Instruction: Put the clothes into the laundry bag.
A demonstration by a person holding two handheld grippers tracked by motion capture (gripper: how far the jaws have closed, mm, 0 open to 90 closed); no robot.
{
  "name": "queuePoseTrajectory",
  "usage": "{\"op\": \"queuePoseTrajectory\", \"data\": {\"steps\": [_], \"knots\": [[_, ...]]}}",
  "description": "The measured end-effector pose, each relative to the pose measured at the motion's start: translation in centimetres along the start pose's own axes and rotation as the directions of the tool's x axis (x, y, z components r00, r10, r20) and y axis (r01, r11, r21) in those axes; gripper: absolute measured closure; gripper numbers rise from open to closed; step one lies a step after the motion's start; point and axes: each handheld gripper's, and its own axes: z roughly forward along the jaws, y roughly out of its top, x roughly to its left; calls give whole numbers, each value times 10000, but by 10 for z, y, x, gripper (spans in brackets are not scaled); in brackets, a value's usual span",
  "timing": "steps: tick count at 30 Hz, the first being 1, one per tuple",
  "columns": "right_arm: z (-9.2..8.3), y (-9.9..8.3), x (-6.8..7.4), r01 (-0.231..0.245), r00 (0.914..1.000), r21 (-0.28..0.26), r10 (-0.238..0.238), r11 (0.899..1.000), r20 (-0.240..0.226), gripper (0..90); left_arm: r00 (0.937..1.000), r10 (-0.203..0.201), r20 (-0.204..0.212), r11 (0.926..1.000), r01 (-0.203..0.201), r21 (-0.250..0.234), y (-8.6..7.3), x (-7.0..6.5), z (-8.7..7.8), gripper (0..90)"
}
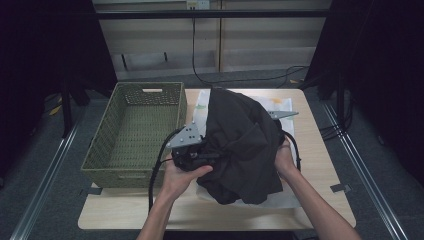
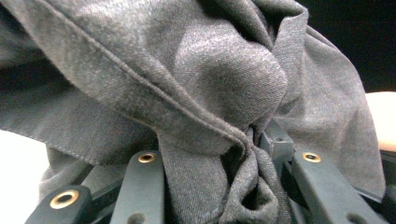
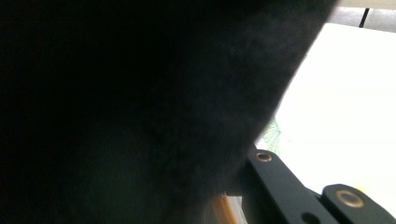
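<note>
A dark grey garment (image 1: 242,145) is bunched in a heap over the middle of the table (image 1: 320,165), resting on a pale printed cloth (image 1: 282,107) that reaches toward the far edge. The left gripper (image 1: 200,159) comes in at the garment's left side, and in the left gripper view its jaws are clamped on a gathered fold (image 2: 219,154) with a stitched hem. The right gripper (image 1: 283,131) is buried under the garment's right side; its jaws are closed, the fabric (image 3: 140,112) pressed dark against them. A green woven basket (image 1: 100,150) stands at the left edge, just beside the garment.
</note>
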Motion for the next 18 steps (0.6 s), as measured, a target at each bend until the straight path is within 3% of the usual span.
{"op": "queuePoseTrajectory", "data": {"steps": [4,6,11,13,15,17,18], "knots": [[-4,1,-2,-116,9999,-133,116,9998,20,900,9974,581,-416,9941,-540,940,-6,-8,8,621],[-5,0,-3,-162,9998,-149,163,9998,70,900,9987,441,-274,9934,-409,1074,-16,-8,11,621],[-5,0,-1,-6,9998,-35,7,10000,215,900,9993,274,-253,9828,-223,1831,-42,-3,23,624],[-4,-1,0,94,9996,66,-95,9999,265,900,9981,494,-380,9735,-396,2254,-47,-8,28,626],[-2,-1,-1,91,9997,70,-93,9999,222,900,9979,634,-139,9680,-581,2441,-51,-11,33,627],[-3,-1,-1,32,9997,63,-34,10000,222,900,9966,807,-144,9571,-734,2804,-58,-12,42,630],[-3,-1,-1,45,9997,85,-47,10000,237,900,9944,1052,65,9482,-1023,3007,-62,-10,46,632]]}}
